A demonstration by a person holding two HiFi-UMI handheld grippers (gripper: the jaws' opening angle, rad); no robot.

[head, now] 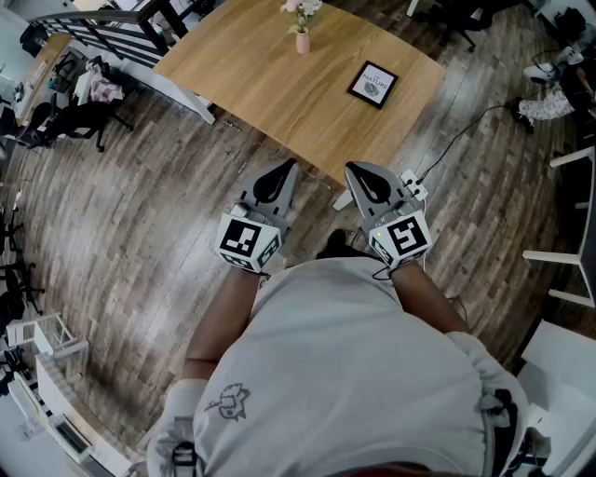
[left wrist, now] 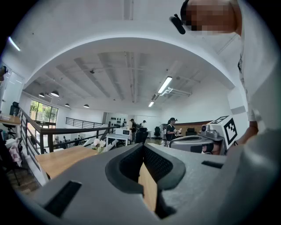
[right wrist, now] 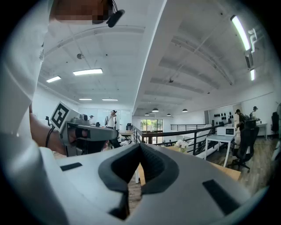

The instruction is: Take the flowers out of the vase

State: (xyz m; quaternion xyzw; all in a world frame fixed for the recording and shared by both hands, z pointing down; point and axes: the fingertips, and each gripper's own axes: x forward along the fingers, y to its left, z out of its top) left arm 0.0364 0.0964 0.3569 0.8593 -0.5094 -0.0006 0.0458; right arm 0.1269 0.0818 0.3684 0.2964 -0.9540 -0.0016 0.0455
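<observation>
Left gripper (head: 285, 168) and right gripper (head: 359, 170) are level, side by side at the desk's (head: 270, 88) near corner. Both have their jaws closed tip to tip, with nothing in either. A framed print (head: 372, 84) lies flat near the desk's right edge. The vase (head: 303, 41) stands upright toward the far edge, well apart from both grippers, with the flowers (head: 301, 11) in it.

There is one wooden table (head: 261, 84), and on it are one vase (head: 303, 42), one small bunch of flowers (head: 300, 11) in that vase, and one framed picture (head: 372, 84). Just short of the table's near corner are two grippers, the left gripper (head: 287, 166) and the right gripper (head: 354, 170).
</observation>
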